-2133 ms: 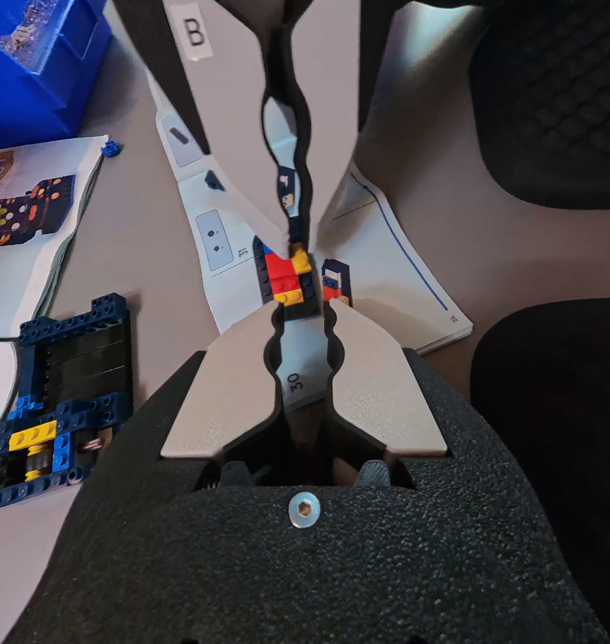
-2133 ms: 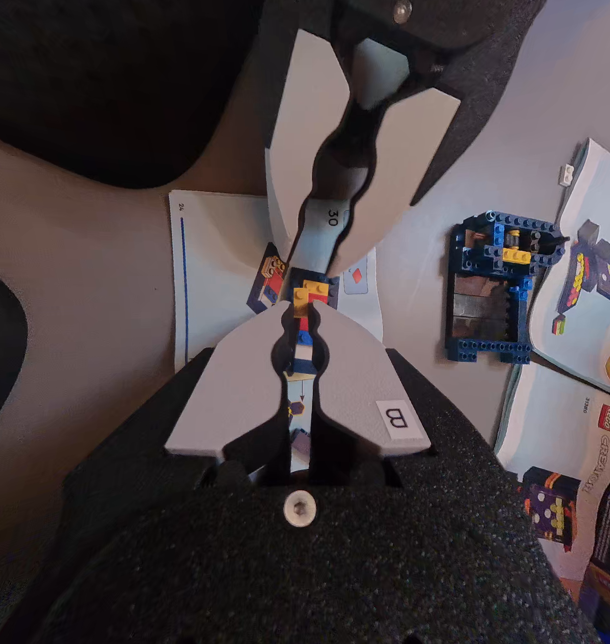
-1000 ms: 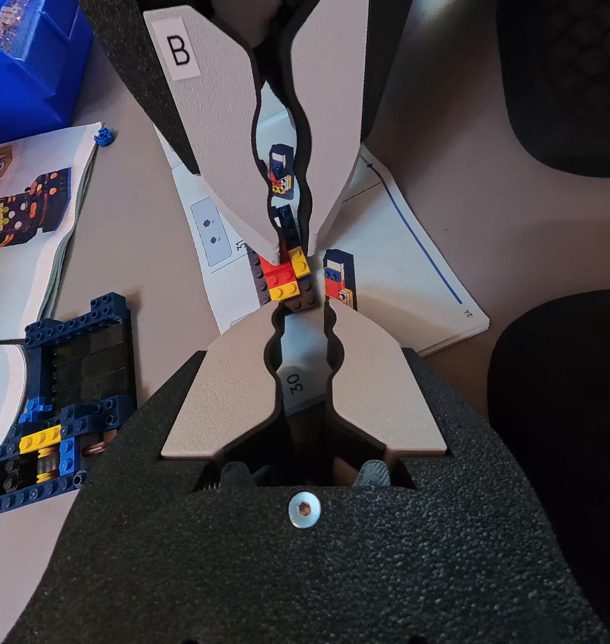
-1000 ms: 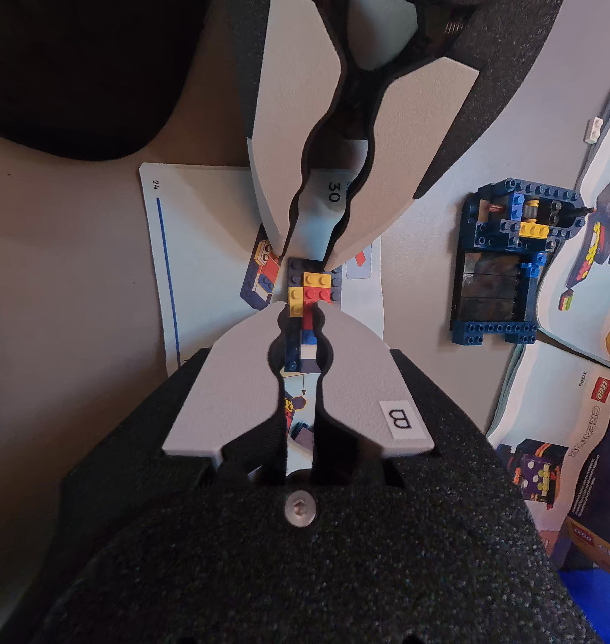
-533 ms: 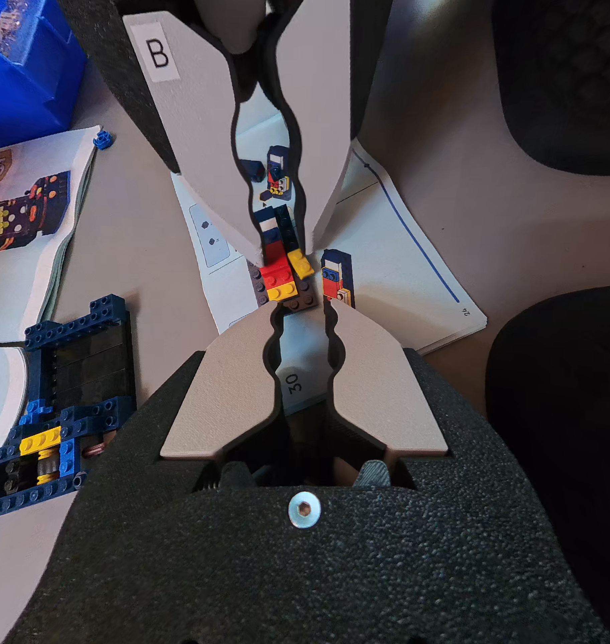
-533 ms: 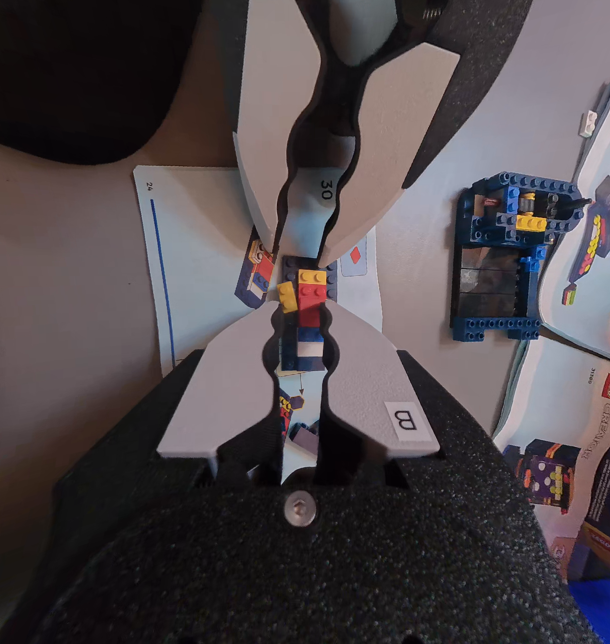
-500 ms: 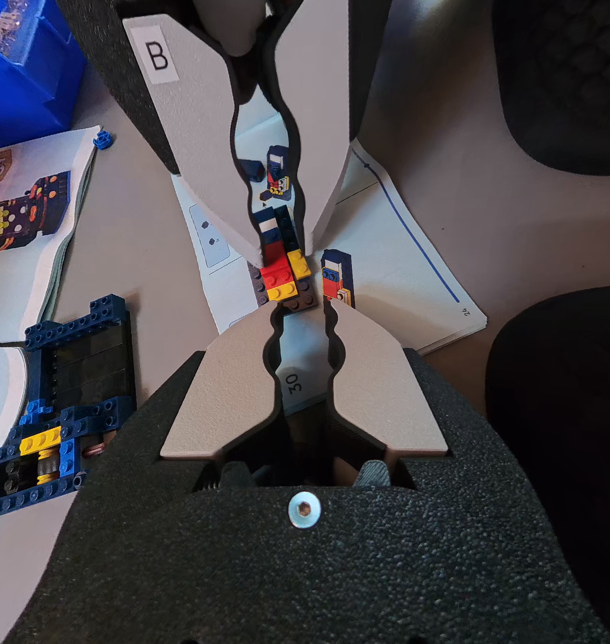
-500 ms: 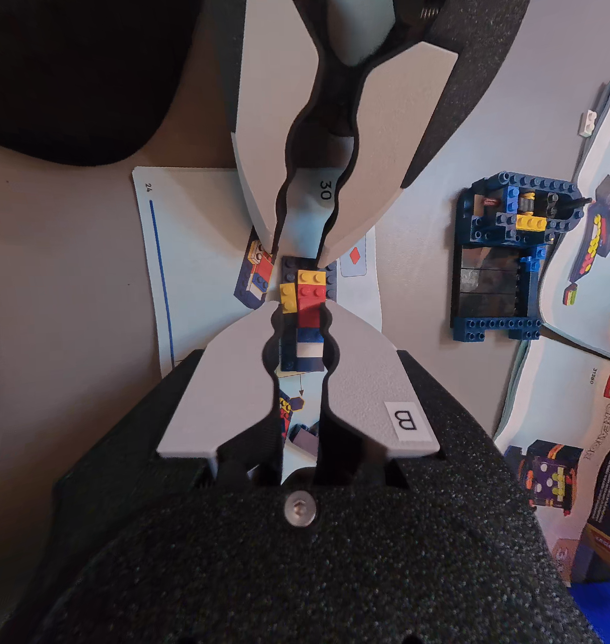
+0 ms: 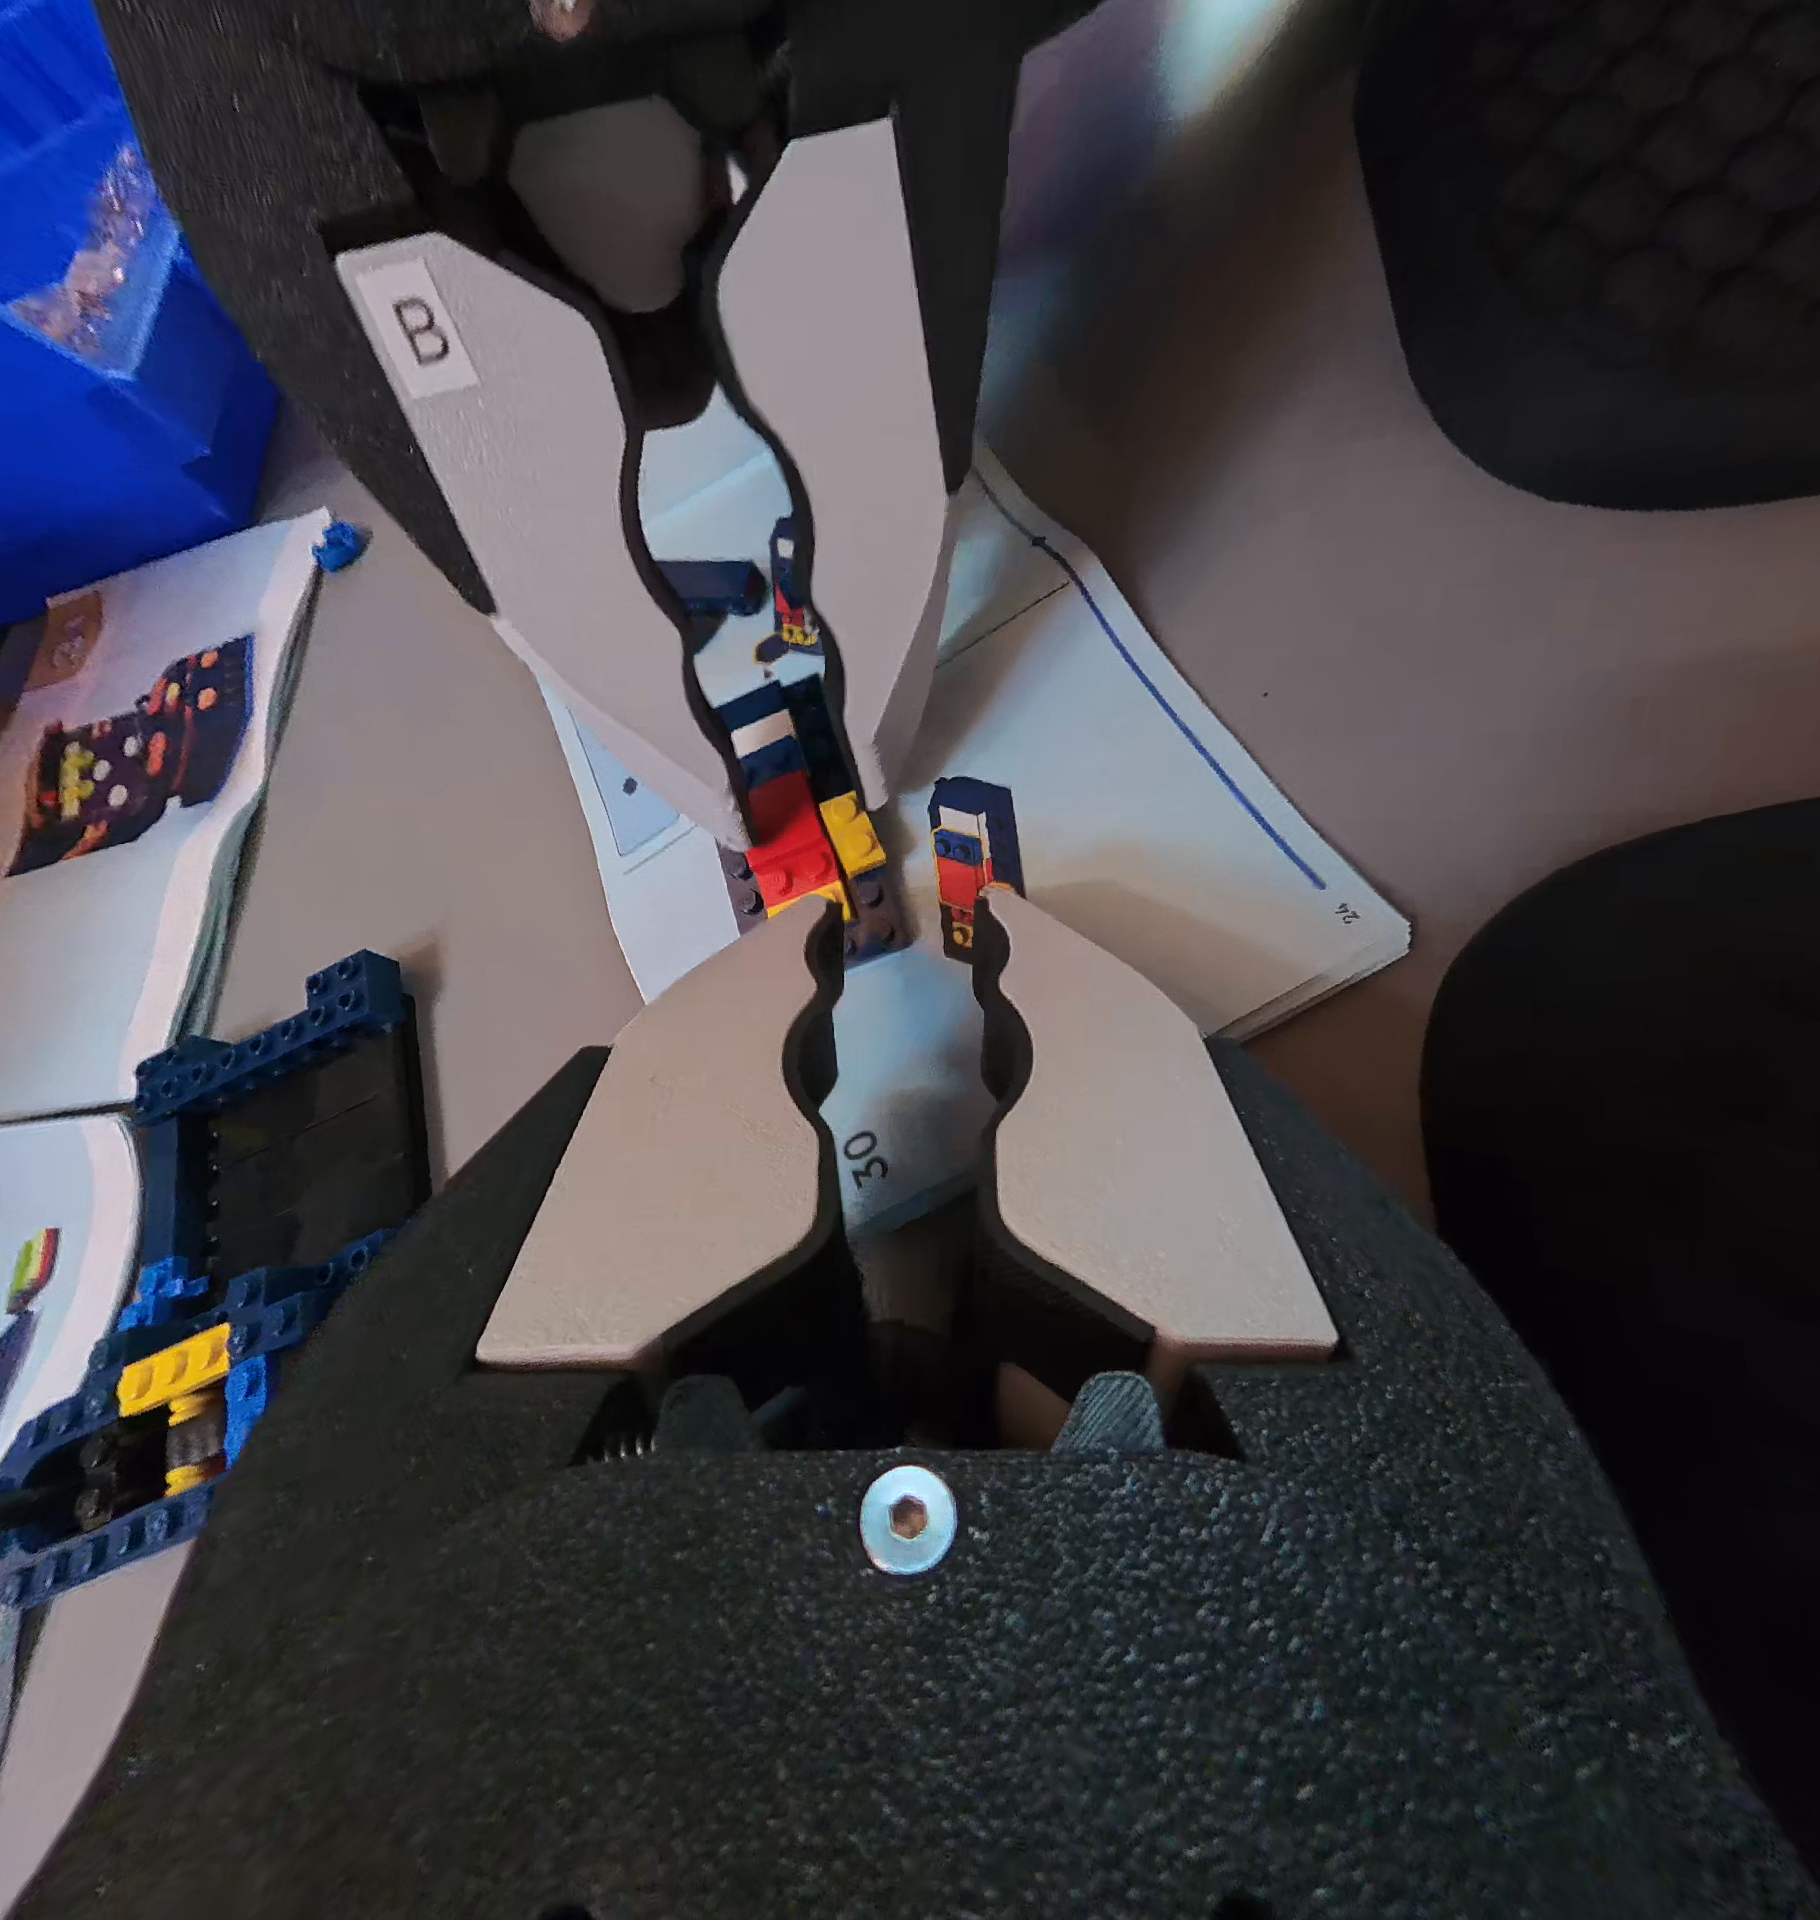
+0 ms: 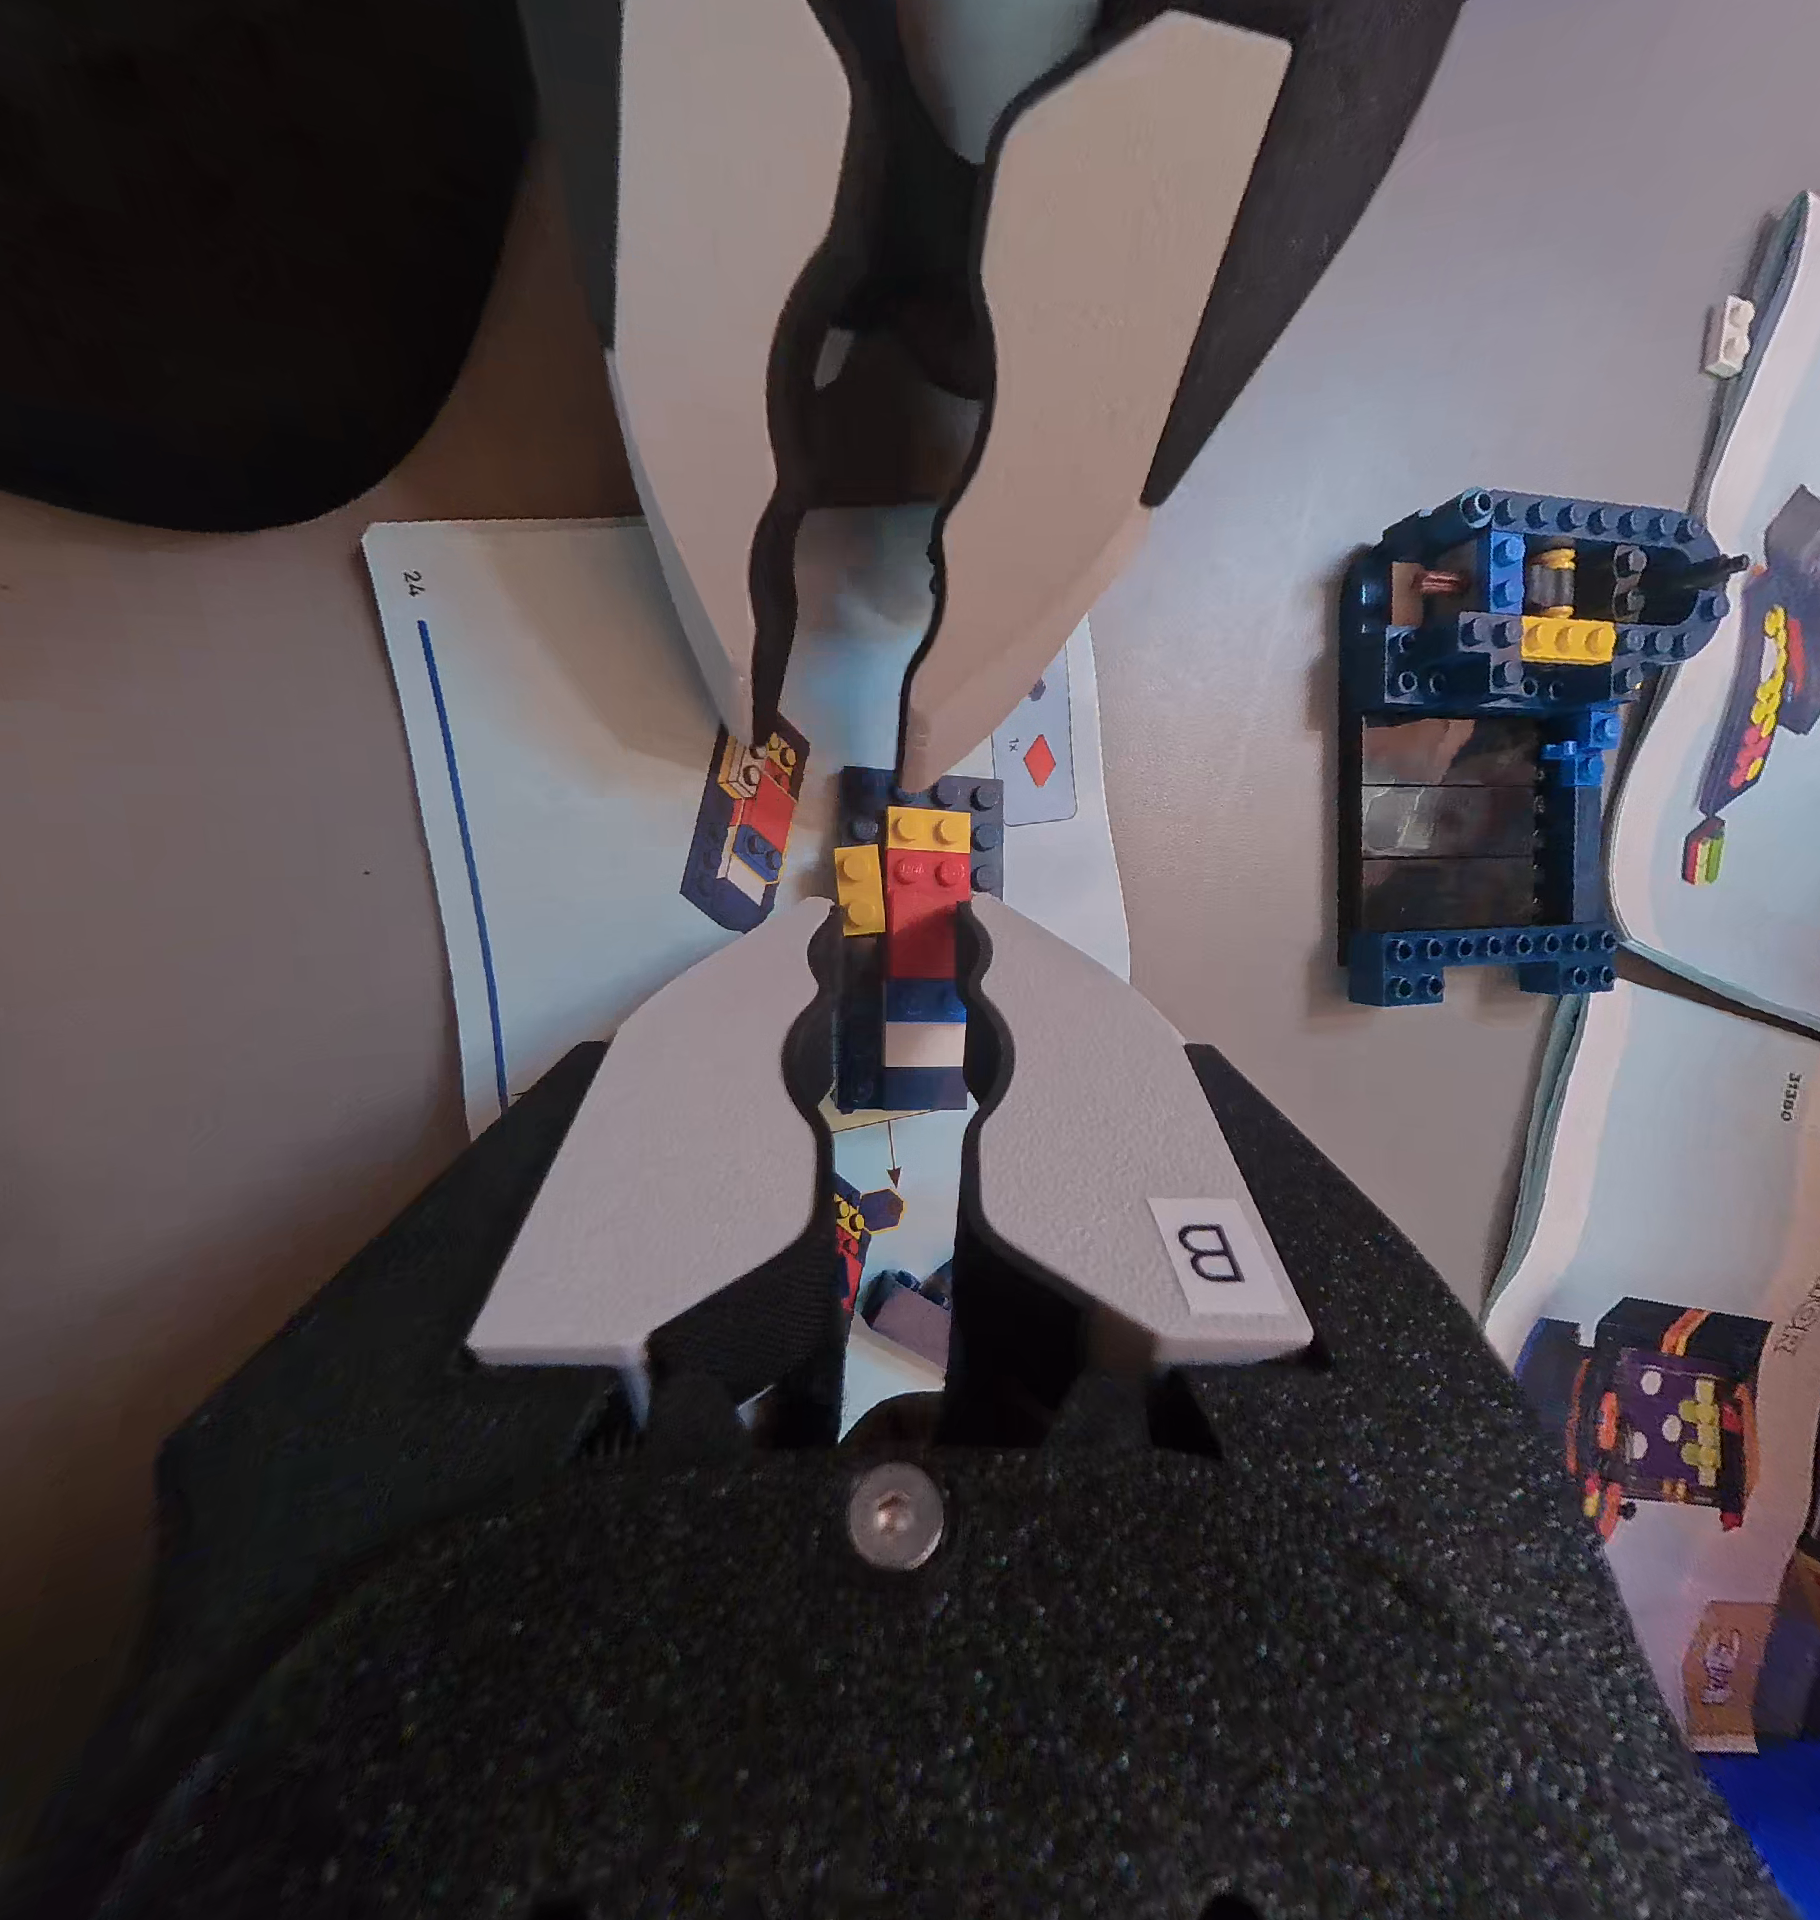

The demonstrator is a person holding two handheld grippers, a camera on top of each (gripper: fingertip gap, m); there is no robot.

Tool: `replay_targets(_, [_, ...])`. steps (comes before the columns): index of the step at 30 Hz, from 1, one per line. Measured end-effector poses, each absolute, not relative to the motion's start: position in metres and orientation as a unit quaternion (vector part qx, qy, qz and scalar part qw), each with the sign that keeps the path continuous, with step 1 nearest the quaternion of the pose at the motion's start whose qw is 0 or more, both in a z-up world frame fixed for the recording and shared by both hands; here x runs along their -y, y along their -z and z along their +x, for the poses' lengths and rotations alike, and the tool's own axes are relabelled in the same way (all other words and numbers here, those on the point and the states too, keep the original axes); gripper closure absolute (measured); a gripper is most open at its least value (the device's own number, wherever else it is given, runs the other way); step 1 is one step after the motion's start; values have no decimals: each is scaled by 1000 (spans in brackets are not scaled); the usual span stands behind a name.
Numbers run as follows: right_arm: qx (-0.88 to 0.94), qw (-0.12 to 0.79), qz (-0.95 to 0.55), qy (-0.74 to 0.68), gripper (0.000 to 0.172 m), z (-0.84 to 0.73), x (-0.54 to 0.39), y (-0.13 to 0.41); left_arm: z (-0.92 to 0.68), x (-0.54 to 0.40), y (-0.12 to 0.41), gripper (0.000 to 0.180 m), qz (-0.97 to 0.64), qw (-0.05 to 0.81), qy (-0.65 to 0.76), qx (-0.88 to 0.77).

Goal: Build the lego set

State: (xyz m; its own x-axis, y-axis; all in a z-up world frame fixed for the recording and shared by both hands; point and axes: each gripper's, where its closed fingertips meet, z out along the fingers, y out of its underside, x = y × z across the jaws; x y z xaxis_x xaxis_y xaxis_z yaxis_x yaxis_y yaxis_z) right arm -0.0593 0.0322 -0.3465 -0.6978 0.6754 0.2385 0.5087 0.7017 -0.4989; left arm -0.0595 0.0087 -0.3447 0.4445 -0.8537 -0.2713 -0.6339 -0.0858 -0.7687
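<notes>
Grey-fingered, the right gripper [image 10: 895, 909] stands narrowly parted around a small brick assembly [image 10: 921, 935]. Its dark pads lie against the assembly's two long sides, clamped on it. The left gripper [image 9: 906, 904] faces it from the far side of the open instruction booklet [image 10: 573, 727], and its fingers stand a little wider apart and grip nothing. One of its fingertips [image 10: 921, 748] touches the studded dark-blue end of the assembly, while the other hangs over a printed picture on the booklet's page.

The assembly lies flat on the booklet near its middle, studs up. Its long axis runs along the right gripper's fingers, straight toward the left gripper. The white and blue end sits deep between the right fingers. The red and yellow end pokes out past their tips, where a yellow two-stud brick [image 10: 857, 883] sits on its edge. A blue frame build [image 10: 1477, 951] rests just off the booklet's edge.
</notes>
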Motion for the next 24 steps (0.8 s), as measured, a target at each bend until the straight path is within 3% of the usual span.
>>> replay_targets(24, [884, 184, -357, -240, 153, -60, -34, 349, -47, -17, 351, 161, -707, 453, 58, -541])
